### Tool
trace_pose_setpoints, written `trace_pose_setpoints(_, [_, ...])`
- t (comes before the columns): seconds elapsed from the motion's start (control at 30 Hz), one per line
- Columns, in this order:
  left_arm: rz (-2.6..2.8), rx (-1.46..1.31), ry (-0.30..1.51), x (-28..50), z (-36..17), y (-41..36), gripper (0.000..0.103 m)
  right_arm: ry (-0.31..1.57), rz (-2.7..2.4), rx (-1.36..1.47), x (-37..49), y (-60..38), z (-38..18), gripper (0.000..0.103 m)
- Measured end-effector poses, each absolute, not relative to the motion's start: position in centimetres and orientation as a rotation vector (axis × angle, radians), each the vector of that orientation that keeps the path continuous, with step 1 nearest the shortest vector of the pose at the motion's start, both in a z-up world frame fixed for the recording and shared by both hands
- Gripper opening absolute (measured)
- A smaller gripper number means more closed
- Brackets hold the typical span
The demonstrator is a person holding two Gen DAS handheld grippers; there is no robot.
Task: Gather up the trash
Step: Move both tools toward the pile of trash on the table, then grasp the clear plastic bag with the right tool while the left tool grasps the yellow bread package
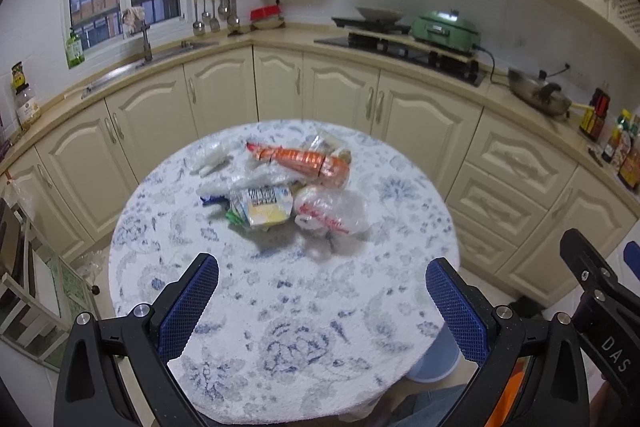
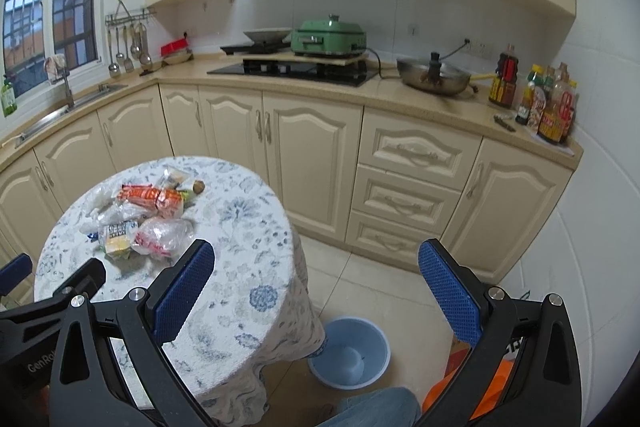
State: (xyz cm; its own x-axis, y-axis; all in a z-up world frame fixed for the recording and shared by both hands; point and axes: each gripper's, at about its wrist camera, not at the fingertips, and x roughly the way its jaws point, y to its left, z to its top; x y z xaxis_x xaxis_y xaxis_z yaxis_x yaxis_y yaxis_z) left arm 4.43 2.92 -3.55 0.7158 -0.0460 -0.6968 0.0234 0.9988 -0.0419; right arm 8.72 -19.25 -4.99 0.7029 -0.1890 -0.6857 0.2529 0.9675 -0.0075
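At the left, the left gripper (image 1: pixel 322 291) is held above the near edge of the round table (image 1: pixel 280 347), its blue pads spread wide with nothing between them. Further in, toward the middle of the cloth, the trash is seen heaped together: a clear crumpled bag (image 1: pixel 212 157), an orange wrapper (image 1: pixel 304 163), a yellow packet (image 1: pixel 264 205) and a plastic bag with red print (image 1: pixel 332 213). To the right, the right gripper (image 2: pixel 316 287) is likewise spread and empty, held beside the table. Below it, on the floor just beside the table, a blue bin (image 2: pixel 348 351) stands, apparently empty. The collecting is judged not yet begun; every piece remains to be lifted and dropped in
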Motion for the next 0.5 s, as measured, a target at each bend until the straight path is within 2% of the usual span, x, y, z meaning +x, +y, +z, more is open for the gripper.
trace_pose_setpoints(0.2, [-0.005,-0.046,0.89,8.1,-6.2,5.2,0.102,0.87,-0.243,0.091,10.9,-17.7,-8.1,0.103])
trace_pose_setpoints(0.5, [0.053,-0.047,0.942,12.5,-10.1,9.1,0.102,0.996,-0.202,0.124,14.8,-14.5,-12.2,0.103])
